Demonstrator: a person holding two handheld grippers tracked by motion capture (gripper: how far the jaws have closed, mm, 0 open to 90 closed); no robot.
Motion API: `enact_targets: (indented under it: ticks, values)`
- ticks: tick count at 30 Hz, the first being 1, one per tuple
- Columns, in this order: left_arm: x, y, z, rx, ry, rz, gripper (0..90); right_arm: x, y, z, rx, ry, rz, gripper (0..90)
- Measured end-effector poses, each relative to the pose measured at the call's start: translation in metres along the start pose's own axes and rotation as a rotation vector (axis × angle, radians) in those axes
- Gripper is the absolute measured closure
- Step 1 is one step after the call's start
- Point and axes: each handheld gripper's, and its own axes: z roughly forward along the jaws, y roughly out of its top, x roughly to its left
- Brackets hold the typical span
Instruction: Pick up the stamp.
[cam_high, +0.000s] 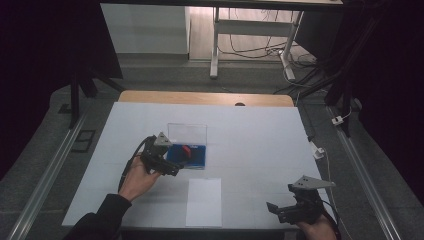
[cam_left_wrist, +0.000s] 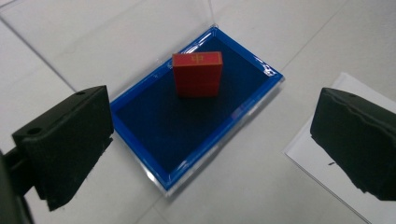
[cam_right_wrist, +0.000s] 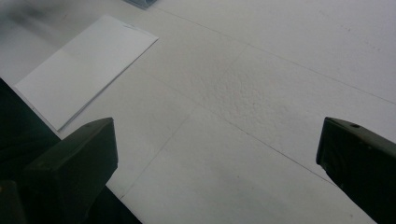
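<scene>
One small red rectangular block (cam_left_wrist: 197, 73) stands on edge in the blue-lined clear plastic case (cam_left_wrist: 140, 100), your left gripper (cam_left_wrist: 210, 144) hovering above with jaws wide — descend off-centre and you could topple it — while your right gripper (cam_high: 292, 210) waits, also wide.

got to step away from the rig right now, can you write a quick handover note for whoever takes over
Left gripper: open, holding nothing, hovering over the blue tray of the open clear case.
Right gripper: open, holding nothing, over bare table near the front right corner.
Things: the red block stands on edge inside the blue tray, toward its far end. The clear lid stands open behind the tray. A white sheet of paper lies flat on the table in front of the case.
Done: case is open, block is in the tray.
Left: the block is ungrasped and the lid is not closed; the left gripper is best placed for either.
</scene>
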Motion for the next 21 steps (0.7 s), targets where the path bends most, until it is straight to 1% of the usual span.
enact_targets:
  ticks: [2, 5, 9, 12, 13, 15, 16, 17, 18, 19, 20, 21]
  values:
    - [0.001, 0.003, 0.005, 0.004, -0.010, -0.002, 0.0, 0.000, 0.000, 0.000, 0.001, 0.001, 0.000, 0.0]
    - [0.003, 0.008, 0.015, 0.018, -0.024, 0.006, 0.0, 0.000, 0.000, 0.000, 0.003, 0.001, -0.001, 0.0]
    - [0.006, 0.013, 0.026, 0.025, -0.042, 0.012, 0.0, 0.000, 0.000, 0.000, 0.007, 0.001, -0.004, 0.0]
    - [0.007, 0.018, 0.034, 0.039, -0.028, 0.022, 1.2, 0.000, 0.000, 0.000, 0.008, 0.001, -0.004, 0.0]
    - [0.007, 0.019, 0.036, 0.042, -0.018, 0.020, 2.6, 0.000, 0.000, 0.000, 0.008, 0.002, -0.003, 0.0]
    - [0.008, 0.021, 0.039, 0.045, -0.014, 0.028, 7.1, 0.000, 0.000, 0.000, 0.008, 0.002, -0.004, 0.0]
    - [0.008, 0.022, 0.040, 0.048, -0.003, 0.027, 12.1, 0.000, 0.000, 0.000, 0.009, 0.002, -0.004, 0.0]
    - [0.009, 0.022, 0.040, 0.049, 0.003, 0.025, 12.1, 0.000, 0.000, 0.000, 0.009, 0.002, -0.004, 0.0]
    - [0.009, 0.023, 0.041, 0.055, -0.002, 0.023, 15.8, 0.000, 0.000, 0.001, 0.009, 0.002, -0.004, 0.0]
    - [0.009, 0.023, 0.042, 0.056, -0.002, 0.023, 22.1, 0.001, 0.000, 0.001, 0.011, 0.002, -0.004, 0.0]
    - [0.009, 0.023, 0.042, 0.065, 0.011, 0.031, 22.1, 0.001, 0.000, 0.001, 0.011, 0.002, -0.004, 0.0]
    - [0.009, 0.023, 0.042, 0.069, 0.012, 0.034, 25.9, 0.001, 0.000, 0.001, 0.014, 0.002, -0.007, 0.0]
